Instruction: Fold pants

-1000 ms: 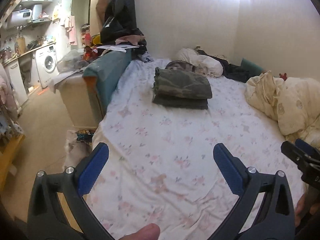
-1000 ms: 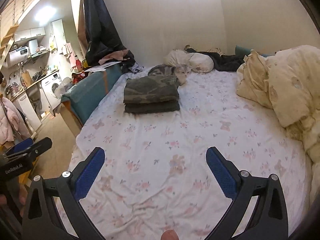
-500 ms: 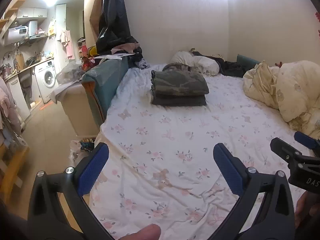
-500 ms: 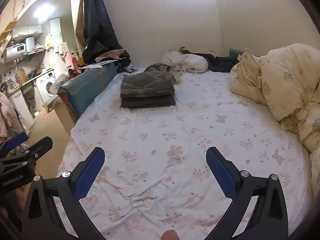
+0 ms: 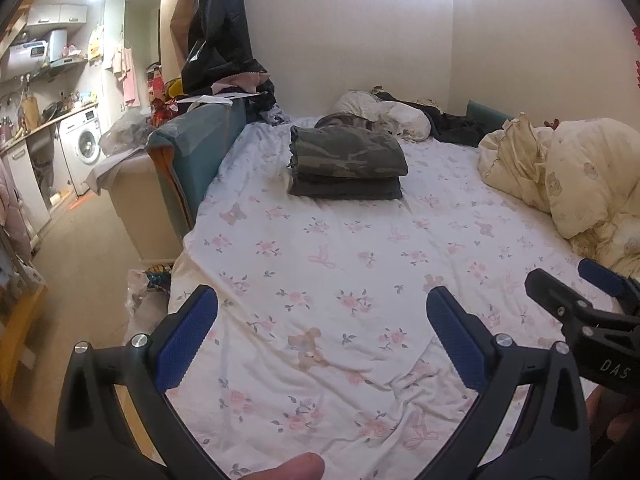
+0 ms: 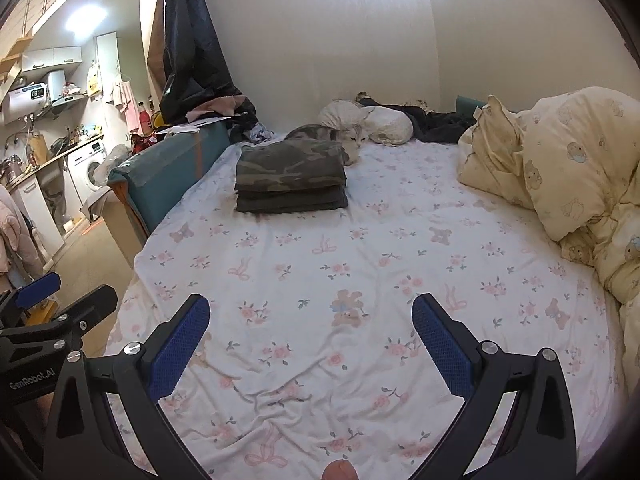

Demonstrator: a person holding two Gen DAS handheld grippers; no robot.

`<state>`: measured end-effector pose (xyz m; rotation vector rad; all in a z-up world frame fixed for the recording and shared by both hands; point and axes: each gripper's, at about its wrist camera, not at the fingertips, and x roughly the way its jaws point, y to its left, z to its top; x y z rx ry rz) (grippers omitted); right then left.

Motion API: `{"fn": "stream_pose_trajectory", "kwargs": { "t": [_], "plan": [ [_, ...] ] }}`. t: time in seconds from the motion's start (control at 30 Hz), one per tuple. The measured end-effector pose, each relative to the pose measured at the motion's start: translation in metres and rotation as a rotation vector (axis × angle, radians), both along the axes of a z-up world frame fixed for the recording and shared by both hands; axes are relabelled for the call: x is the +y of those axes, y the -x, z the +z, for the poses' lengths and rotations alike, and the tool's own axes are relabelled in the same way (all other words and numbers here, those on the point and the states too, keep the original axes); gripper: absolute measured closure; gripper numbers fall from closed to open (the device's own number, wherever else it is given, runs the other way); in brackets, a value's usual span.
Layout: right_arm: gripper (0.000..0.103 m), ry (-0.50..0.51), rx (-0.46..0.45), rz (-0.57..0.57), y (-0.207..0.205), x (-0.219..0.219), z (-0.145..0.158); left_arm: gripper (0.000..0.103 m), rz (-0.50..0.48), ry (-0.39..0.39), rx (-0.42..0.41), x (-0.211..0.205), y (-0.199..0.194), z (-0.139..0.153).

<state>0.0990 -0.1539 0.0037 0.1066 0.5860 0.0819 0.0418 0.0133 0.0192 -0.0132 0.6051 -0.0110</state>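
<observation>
Camouflage pants (image 6: 290, 166) lie folded atop a dark folded garment (image 6: 292, 201) far up the floral sheet (image 6: 320, 280), cat (image 6: 340, 138) just behind. Left gripper (image 5: 322, 330) and right gripper (image 6: 311, 330) both spread, empty, near bed's foot.

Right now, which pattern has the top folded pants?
Green-brown camouflage on the top folded pants, clearest in right wrist view.

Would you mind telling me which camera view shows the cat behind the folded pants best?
The right wrist view shows the cat best: its face and grey back are visible just behind the folded pants. In the left wrist view the pants hide most of it, leaving only a strip of grey fur.
</observation>
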Motion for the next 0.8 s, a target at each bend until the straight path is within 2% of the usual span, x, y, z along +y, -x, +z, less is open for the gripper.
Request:
{"fn": "stream_pose_trajectory", "kwargs": {
  "t": [0.8],
  "plan": [
    [0.000, 0.018, -0.008, -0.019, 0.0019, -0.0038, -0.0016, 0.000, 0.010, -0.018, -0.007, -0.0025, 0.0018, -0.0031]
  ]
}}
